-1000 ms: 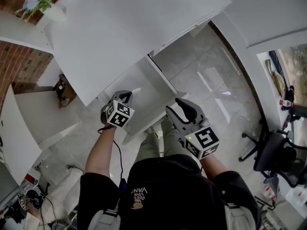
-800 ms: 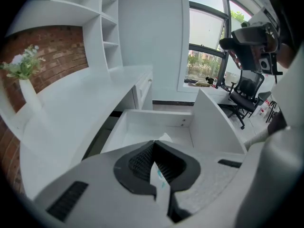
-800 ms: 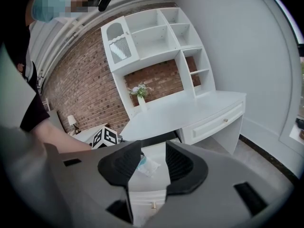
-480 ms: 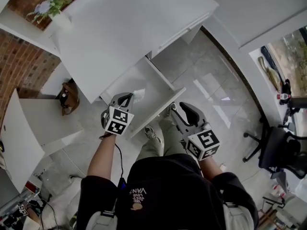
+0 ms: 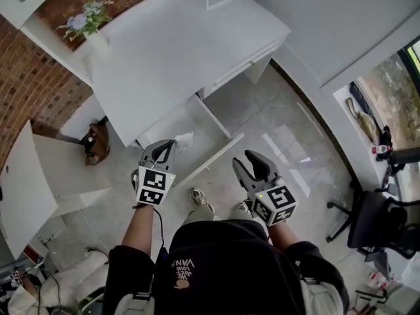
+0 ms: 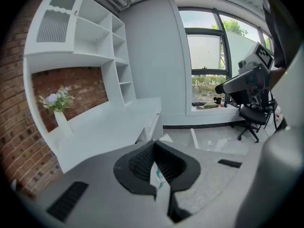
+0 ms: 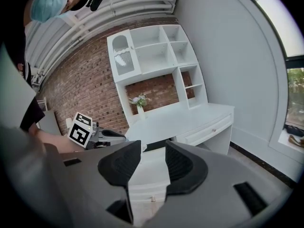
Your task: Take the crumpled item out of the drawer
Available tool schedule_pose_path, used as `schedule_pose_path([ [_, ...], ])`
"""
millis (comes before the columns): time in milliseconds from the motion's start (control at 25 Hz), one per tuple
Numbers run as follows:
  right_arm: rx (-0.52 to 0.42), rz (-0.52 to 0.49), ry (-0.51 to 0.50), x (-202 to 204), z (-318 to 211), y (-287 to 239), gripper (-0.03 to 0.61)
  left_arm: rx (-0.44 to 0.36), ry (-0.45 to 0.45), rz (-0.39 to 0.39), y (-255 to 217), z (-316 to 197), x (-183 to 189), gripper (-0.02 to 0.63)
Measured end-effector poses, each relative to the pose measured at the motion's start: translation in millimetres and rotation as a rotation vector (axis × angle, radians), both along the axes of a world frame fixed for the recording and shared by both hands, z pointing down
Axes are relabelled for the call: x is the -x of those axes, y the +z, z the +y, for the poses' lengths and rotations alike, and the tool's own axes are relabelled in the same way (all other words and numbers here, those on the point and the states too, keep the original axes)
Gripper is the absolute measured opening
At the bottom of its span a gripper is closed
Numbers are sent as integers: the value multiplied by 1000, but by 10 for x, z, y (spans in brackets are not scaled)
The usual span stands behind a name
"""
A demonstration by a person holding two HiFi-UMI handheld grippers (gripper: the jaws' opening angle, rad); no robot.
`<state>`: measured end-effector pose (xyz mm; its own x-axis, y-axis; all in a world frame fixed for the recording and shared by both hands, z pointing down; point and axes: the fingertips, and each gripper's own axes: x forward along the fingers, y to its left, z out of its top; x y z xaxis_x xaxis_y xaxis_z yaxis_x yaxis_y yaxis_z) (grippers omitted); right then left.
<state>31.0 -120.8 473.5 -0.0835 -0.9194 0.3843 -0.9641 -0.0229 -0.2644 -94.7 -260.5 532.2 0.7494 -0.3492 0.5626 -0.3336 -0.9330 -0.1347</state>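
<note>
My left gripper (image 5: 169,144) is shut on the crumpled white item (image 5: 184,139), held over the left part of the open white drawer (image 5: 211,157) under the desk (image 5: 164,51). The left gripper view shows the jaws (image 6: 154,145) closed, with the item's white and teal paper (image 6: 157,177) pinched between the pads. My right gripper (image 5: 246,163) hangs open and empty to the right of the drawer's front. In the right gripper view its jaws (image 7: 148,151) stand apart, framing the drawer (image 7: 142,194), with the left gripper (image 7: 95,134) at the left.
A vase of flowers (image 5: 88,28) stands at the desk's far left. A brown bag (image 5: 97,143) lies on the tiled floor beside a white cabinet (image 5: 59,169). An office chair (image 5: 377,215) stands at the right. The person's shoes (image 5: 200,197) are just before the drawer.
Both grippers have drawn back from the desk toward the person. The left one carried the crumpled item from the drawer's inside to its left front part.
</note>
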Motion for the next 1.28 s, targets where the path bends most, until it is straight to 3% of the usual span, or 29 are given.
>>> schedule_pose_path([
  [360, -58, 30, -82, -210, 393, -333, 156, -67, -126, 100, -747, 567, -13, 6],
  [1040, -122, 50, -185, -427, 1275, -591, 141, -108, -278, 216, -1273, 1834, -63, 6],
  [1280, -145, 73, -205, -528, 1555, -649, 71, -137, -307, 245, -1420, 2186, -108, 6],
])
